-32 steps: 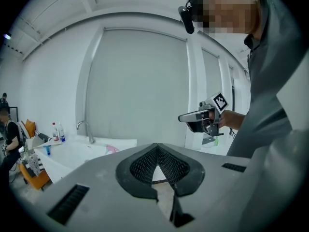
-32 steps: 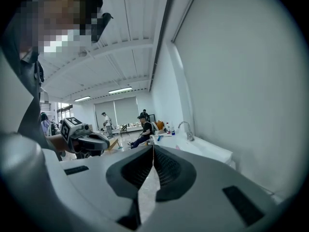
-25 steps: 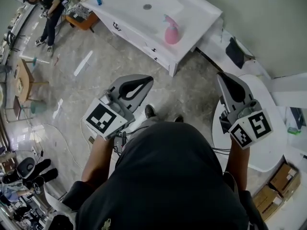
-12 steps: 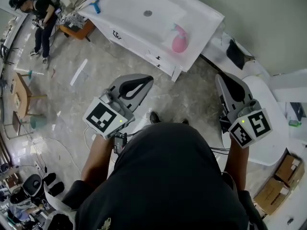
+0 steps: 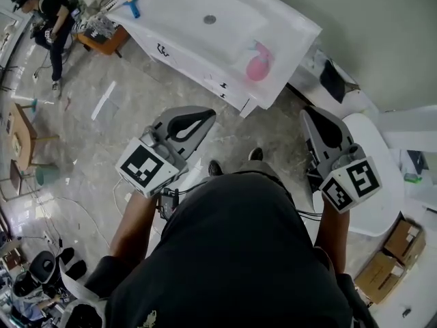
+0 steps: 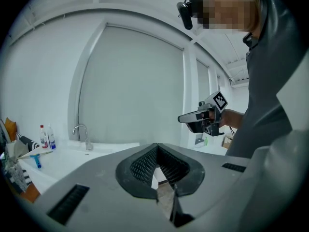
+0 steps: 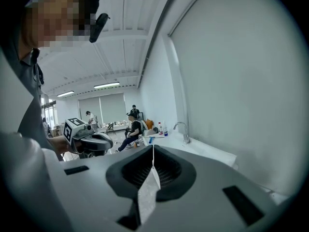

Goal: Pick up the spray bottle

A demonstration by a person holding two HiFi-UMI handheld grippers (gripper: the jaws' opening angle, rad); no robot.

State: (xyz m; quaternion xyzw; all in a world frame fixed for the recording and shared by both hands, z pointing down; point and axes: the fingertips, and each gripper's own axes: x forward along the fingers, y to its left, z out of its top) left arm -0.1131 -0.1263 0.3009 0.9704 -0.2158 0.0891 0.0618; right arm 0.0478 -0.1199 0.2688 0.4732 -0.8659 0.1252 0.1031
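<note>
The pink spray bottle (image 5: pixel 257 63) sits on the white sink counter (image 5: pixel 290 29), to the right of the drain (image 5: pixel 209 19) and near the counter's front corner. Both grippers hang over the marbled floor (image 5: pixel 123 135), well apart from the bottle. The left gripper (image 5: pixel 207 114) has its 2 jaws closed tip to tip, with nothing between them. The right gripper (image 5: pixel 306 113) is also closed and empty, just beside a round white table (image 5: pixel 386 197).

Grey marble floor (image 5: pixel 95 149), white sink counter (image 5: pixel 174 19), plain wall (image 5: pixel 382 33)
</note>
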